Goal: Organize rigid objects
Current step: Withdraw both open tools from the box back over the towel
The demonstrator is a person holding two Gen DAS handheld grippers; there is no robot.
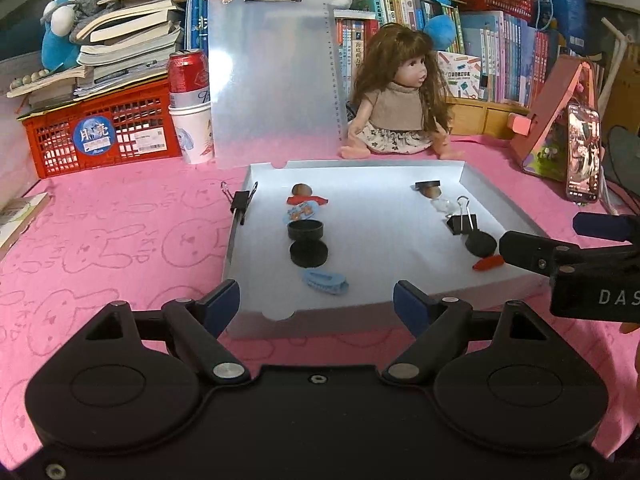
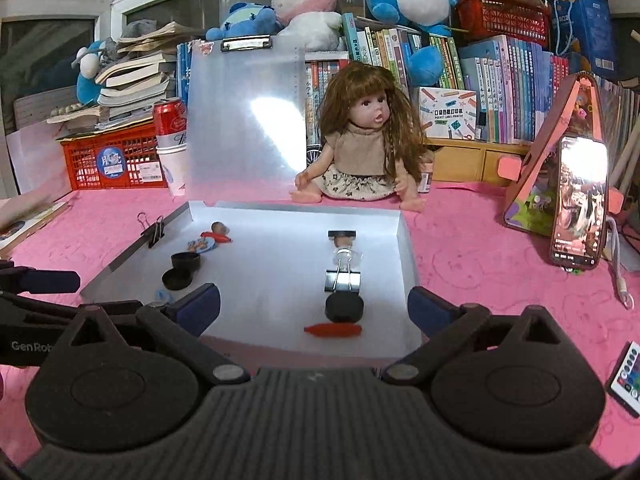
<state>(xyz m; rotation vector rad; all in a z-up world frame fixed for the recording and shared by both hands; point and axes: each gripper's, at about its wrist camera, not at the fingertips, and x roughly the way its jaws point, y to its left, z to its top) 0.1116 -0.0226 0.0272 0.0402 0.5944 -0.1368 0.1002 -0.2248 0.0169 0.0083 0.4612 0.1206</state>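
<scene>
In the right wrist view the left gripper's finger hides most of the blue hair clip (image 2: 162, 295) near the tray's (image 2: 406, 248) front left corner, and the picture's right edge cuts off the remote control (image 2: 627, 376).

Black grippers, blue-padded fingers (image 1: 218, 307), silver pivot screws

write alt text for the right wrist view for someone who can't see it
The right gripper hangs with jaws open and empty over the near edge of a shallow white tray on a pink cloth. Just ahead in the tray lie an orange carrot-shaped piece, a black round cap and a black binder clip; a doll sits behind.
</scene>
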